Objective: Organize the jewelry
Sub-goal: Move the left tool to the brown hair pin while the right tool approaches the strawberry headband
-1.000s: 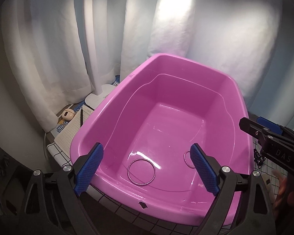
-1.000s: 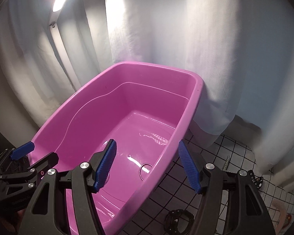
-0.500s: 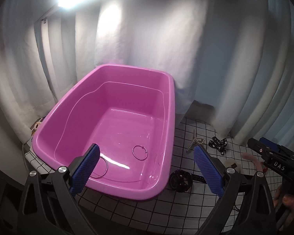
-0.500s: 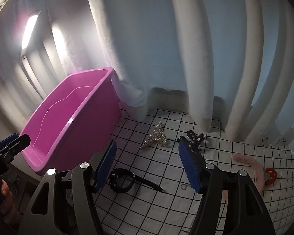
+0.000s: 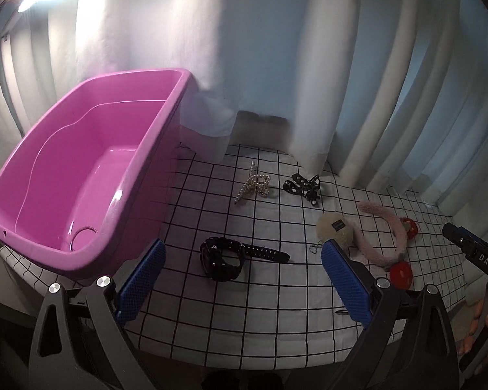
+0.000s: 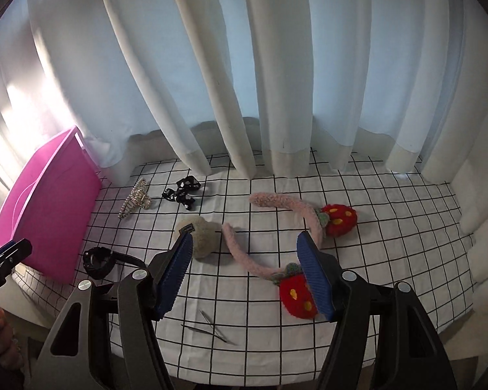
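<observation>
A pink tub (image 5: 120,201) stands at the left on the checked cloth, with a ring (image 5: 83,235) on its floor; it also shows in the right wrist view (image 6: 48,214). A black watch (image 5: 223,256), a pearl hair claw (image 5: 255,185), a black bow clip (image 5: 304,187), a cream pompom (image 5: 335,230) and a pink headband with strawberries (image 6: 276,211) lie on the cloth. My left gripper (image 5: 240,276) is open above the watch. My right gripper (image 6: 245,269) is open above the headband, empty.
White curtains hang along the back and right (image 6: 276,81). Thin metal tweezers (image 6: 211,326) lie near the front edge of the cloth. The table's front edge (image 5: 244,357) runs just below the grippers.
Both grippers have swung right, away from the tub, and now face the loose items on the cloth. Both stay open and empty.
</observation>
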Demonstrator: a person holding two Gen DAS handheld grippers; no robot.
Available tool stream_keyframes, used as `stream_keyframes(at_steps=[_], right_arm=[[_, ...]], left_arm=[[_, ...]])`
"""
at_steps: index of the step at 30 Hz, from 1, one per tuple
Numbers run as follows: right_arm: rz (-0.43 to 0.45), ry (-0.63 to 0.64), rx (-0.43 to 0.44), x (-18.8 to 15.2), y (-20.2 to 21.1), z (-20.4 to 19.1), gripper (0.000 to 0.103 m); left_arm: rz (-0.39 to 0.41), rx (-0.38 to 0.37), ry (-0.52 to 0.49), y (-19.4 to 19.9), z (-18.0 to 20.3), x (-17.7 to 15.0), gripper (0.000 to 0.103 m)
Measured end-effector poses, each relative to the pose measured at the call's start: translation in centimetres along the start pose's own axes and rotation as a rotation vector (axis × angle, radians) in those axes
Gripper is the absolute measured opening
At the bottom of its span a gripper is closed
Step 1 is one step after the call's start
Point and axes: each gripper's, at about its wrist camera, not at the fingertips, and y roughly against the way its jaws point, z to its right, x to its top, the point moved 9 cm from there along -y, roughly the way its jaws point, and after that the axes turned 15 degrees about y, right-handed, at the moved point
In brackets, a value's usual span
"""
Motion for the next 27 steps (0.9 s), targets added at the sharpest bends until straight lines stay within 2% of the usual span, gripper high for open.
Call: stream_keyframes(at_steps=[5,15,27], right_arm=[[-0.048,-0.02,0.015,-2.8,-1.2,0.7,0.064],[-0.125,-0.015,0.047,-7.1,-5.1,0.5,0.064],[-0.147,0.044,0.053,-8.2,-9.4,2.4,0.064]], left_arm=[[-0.063,0.024,0.014,-2.5,0.0,-2.0,0.095],[-0.124,0.082,0.019,-6.0,-0.8,-5.3,0.095],[-0.192,-0.017,-0.087,-8.6,7.2,-12.2,0.095]])
